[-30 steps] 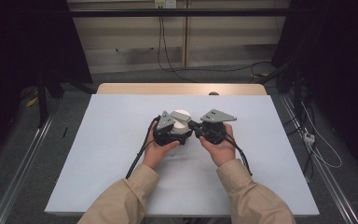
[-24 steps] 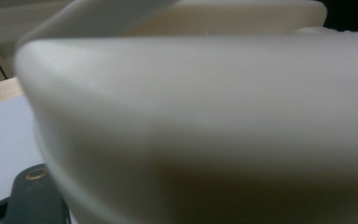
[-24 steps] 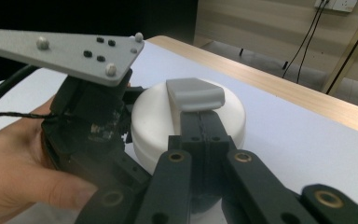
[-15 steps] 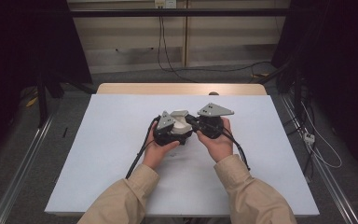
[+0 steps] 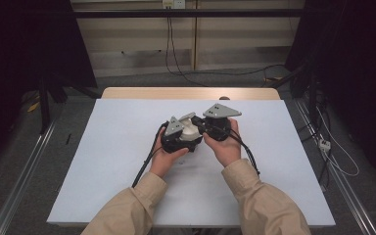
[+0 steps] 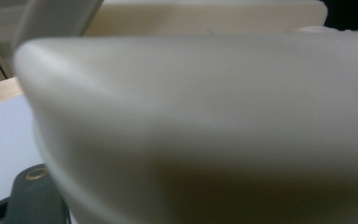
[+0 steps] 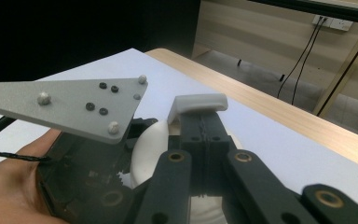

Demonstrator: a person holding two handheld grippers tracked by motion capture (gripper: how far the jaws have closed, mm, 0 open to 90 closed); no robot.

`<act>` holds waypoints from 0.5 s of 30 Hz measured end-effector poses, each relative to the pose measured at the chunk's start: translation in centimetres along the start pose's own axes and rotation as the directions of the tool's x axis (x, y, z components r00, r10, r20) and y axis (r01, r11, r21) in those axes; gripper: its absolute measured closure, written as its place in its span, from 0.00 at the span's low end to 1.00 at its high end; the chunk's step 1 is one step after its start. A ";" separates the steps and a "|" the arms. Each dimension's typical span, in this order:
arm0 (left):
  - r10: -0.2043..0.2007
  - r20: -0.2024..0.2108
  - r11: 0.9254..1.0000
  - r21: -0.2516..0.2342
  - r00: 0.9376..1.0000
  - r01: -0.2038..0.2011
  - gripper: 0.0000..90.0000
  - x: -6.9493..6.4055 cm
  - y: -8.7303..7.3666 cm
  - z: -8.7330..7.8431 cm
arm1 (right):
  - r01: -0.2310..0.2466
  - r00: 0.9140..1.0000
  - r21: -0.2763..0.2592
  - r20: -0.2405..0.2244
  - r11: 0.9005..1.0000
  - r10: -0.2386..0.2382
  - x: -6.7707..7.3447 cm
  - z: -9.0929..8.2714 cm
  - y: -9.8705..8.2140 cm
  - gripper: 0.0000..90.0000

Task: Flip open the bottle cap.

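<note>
A white vessel (image 5: 191,129) is being held just above the middle of the pale table (image 5: 117,161), wedged between two hand-held grippers that are being pointed at each other. The left gripper (image 5: 185,137) is being kept almost fully closed. Its jaws are judged to be clamped on the vessel's wall, since in the left gripper view the cream-coloured side (image 6: 205,121) is pressed right up against the camera.

The right gripper (image 5: 201,128) is being kept closed to its tightest, the two black jaws lying flat against each other in the right gripper view. A small white tab (image 7: 200,103) is being carried across their tips; whether it is pinched or merely resting there cannot be told.

The coming move is being governed by one relation. The vessel lies directly ahead of the right gripper and a little below its tips, on the side of the left hand (image 5: 162,160), so the vessel is nearer to the left gripper, which is bearing it. The two tools are being held nose to nose along one line across the table, with the vessel's round body between them. Any pull or twist by the right hand (image 5: 225,147) is therefore likely to be made along that line.
</note>
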State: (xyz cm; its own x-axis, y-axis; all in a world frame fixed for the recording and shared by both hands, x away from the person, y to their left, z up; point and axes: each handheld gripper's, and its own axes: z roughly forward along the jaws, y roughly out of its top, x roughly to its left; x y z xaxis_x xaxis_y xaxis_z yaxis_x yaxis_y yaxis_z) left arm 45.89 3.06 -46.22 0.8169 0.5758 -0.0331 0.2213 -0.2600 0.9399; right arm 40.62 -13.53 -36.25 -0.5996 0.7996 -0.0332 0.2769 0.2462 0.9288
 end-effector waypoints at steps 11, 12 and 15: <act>-0.005 0.001 1.000 -0.001 1.000 0.005 0.21 0.0 0.0 0.0 | 0.009 1.000 0.001 -0.002 1.000 -0.009 0.1 0.7 0.4 1.00; -0.005 0.001 1.000 -0.001 1.000 0.005 0.21 0.0 0.0 0.0 | 0.010 1.000 0.001 -0.002 1.000 -0.010 0.1 0.8 0.5 1.00; 0.000 -0.009 1.000 0.000 1.000 0.000 0.21 0.0 0.0 0.0 | 0.010 1.000 -0.002 -0.003 1.000 -0.010 0.2 1.1 0.6 1.00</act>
State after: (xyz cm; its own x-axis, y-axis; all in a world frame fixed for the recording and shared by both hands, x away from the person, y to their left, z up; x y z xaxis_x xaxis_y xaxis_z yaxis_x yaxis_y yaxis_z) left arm 45.88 3.08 -46.21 0.8123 0.5825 -0.0301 0.2213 -0.2600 0.9399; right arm 41.49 -12.64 -36.11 -0.6049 0.7953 -0.0412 0.2695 0.2531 0.9291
